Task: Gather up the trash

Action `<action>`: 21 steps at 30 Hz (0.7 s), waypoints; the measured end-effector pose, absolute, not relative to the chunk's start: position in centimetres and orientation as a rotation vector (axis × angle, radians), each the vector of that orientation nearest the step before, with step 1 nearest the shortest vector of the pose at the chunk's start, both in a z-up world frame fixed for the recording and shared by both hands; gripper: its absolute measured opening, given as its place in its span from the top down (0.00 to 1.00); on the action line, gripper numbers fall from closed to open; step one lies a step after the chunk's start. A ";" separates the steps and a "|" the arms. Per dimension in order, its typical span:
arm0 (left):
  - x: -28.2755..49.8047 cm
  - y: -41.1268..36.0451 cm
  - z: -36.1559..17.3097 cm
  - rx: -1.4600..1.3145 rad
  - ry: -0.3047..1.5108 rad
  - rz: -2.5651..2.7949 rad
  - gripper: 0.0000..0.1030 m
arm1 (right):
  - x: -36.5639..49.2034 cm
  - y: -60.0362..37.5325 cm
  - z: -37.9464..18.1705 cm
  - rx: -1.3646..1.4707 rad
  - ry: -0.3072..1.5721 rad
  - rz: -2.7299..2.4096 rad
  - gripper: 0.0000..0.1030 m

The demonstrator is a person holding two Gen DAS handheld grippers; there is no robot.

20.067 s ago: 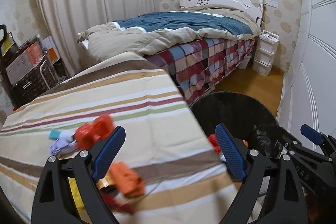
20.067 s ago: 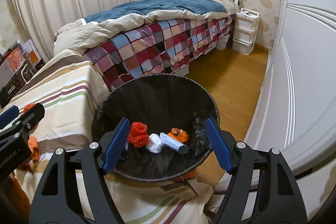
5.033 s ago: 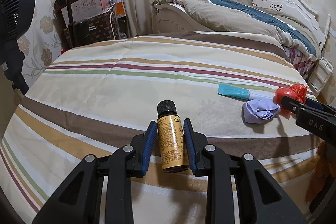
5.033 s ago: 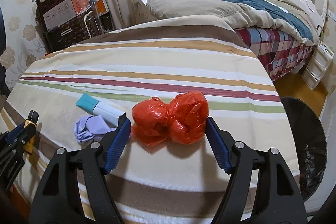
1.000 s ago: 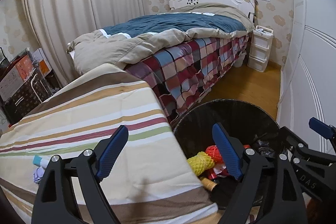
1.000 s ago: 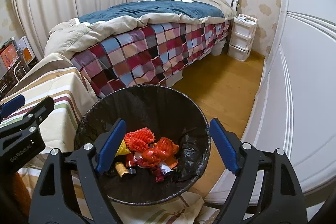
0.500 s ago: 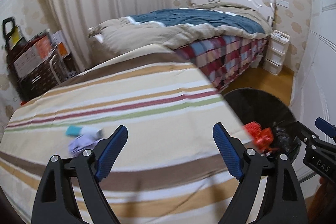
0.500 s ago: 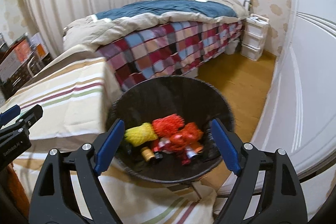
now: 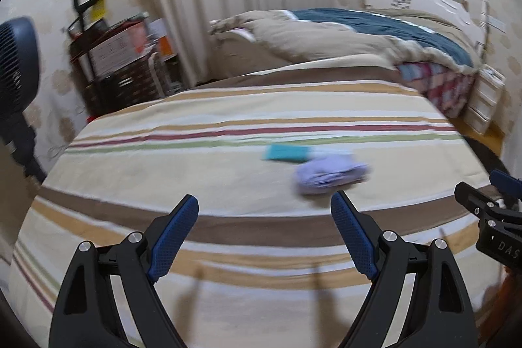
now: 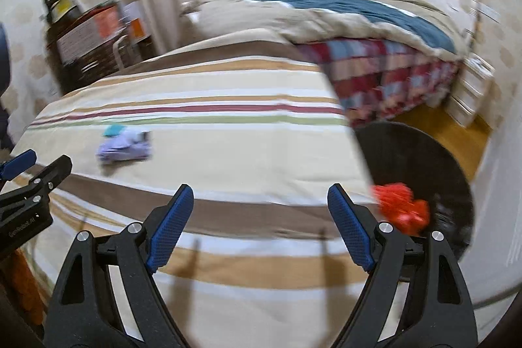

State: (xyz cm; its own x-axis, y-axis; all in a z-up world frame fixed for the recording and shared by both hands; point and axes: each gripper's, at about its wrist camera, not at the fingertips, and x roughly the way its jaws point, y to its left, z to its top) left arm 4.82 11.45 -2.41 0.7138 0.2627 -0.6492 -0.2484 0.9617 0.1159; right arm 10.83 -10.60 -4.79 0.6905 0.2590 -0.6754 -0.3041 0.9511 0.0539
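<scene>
Left tool (image 9: 264, 217) and right tool (image 10: 260, 207): jaws wide, nothing between them, above the striped bench (image 9: 228, 172). Farther out lie a lilac wad (image 9: 329, 173), apparently crumpled, and a teal-capped item (image 9: 285, 153). Red trash (image 10: 401, 207) sits in the black bin (image 10: 424, 158).

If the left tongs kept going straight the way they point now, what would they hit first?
Probably the striped cloth-covered table; the open left tongs aim at bare cloth left of the crumpled lilac wad, though blur leaves depth unclear.
</scene>
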 end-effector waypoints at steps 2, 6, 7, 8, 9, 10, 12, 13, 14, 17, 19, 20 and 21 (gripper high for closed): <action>4.3 13.5 -2.7 0.007 0.729 0.320 0.19 | 10.9 -8.7 -4.7 -0.076 0.749 0.344 0.20; 3.6 16.4 -3.4 -0.022 0.746 0.374 0.19 | 11.1 -5.1 -4.6 -0.095 0.759 0.397 0.20; 3.7 16.8 -3.5 -0.028 0.748 0.382 0.19 | 11.1 -4.3 -4.6 -0.102 0.759 0.405 0.20; 3.5 17.5 -3.6 -0.038 0.749 0.393 0.19 | 11.1 -3.4 -4.7 -0.110 0.761 0.413 0.20; 3.4 17.9 -3.6 -0.042 0.750 0.399 0.19 | 11.1 -2.6 -4.7 -0.117 0.763 0.421 0.20; 3.4 18.2 -3.5 -0.048 0.751 0.405 0.19 | 11.1 -1.7 -4.6 -0.123 0.764 0.431 0.20; 3.2 18.9 -3.6 -0.055 0.750 0.414 0.19 | 11.2 -0.6 -4.7 -0.136 0.764 0.436 0.20; 3.1 19.1 -3.6 -0.059 0.749 0.418 0.19 | 11.4 0.2 -4.7 -0.146 0.766 0.437 0.20; 3.0 19.2 -3.6 -0.062 0.749 0.421 0.19 | 11.5 0.7 -4.7 -0.151 0.769 0.438 0.20; 2.8 20.1 -3.7 -0.080 0.749 0.430 0.19 | 12.2 2.0 -5.0 -0.162 0.777 0.428 0.20; 2.8 20.5 -3.7 -0.096 0.751 0.432 0.19 | 12.9 2.8 -5.3 -0.163 0.789 0.420 0.20; 2.8 20.6 -3.8 -0.102 0.753 0.430 0.19 | 13.0 3.1 -5.5 -0.166 0.795 0.415 0.20; 2.8 20.7 -3.8 -0.103 0.754 0.430 0.19 | 13.2 3.5 -5.7 -0.175 0.808 0.406 0.20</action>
